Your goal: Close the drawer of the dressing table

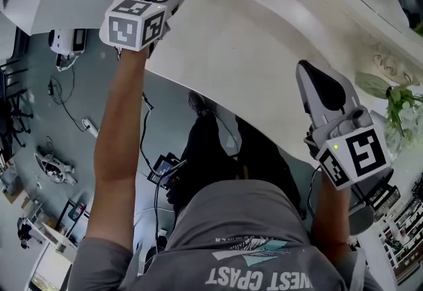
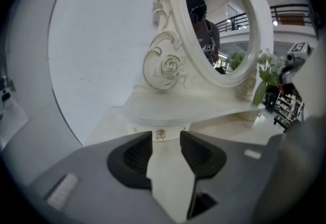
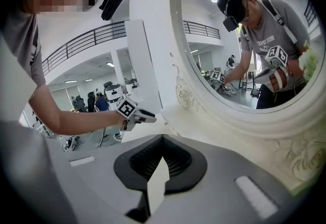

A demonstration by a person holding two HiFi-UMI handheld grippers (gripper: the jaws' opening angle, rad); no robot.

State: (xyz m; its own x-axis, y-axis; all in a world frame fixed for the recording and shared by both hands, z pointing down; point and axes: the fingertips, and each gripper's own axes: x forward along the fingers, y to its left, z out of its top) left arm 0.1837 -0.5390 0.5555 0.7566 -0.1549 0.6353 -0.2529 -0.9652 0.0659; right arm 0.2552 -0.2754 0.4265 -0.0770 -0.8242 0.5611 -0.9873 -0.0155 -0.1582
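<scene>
Left jaws: the left gripper (image 2: pixel 166 139) has its jaws wide open. Nothing is between them.
Right jaws: the right gripper (image 3: pixel 162 141) has its jaws closed tip to tip. It holds nothing.
Drawer: the small white wooden drawer (image 2: pixel 140 130) sits under the little curved shelf at the foot of the big oval mirror (image 2: pixel 219 24), on its left side. It is just past the left jaws.
Knob: a tiny round metal knob (image 2: pixel 160 135) sticks out of the drawer front.
Shut or not: the front looks nearly flat with the shelf. I cannot tell if a gap is left.
How it will handle: it is likely stiff and light, and should slide straight back toward the mirror. The knob looks smooth and may slip.
Where to touch: a flat push on the front beside the knob seems best.
Table: the white dressing table (image 1: pixel 264 51) holds the mirror.
Nearby: a green plant in a glass vase (image 1: pixel 396 104) stands right of the mirror, well away from the drawer.
In the way: nothing blocks the drawer. The mirror's carved white frame (image 2: pixel 165 67), just above it, could chip if bumped.
</scene>
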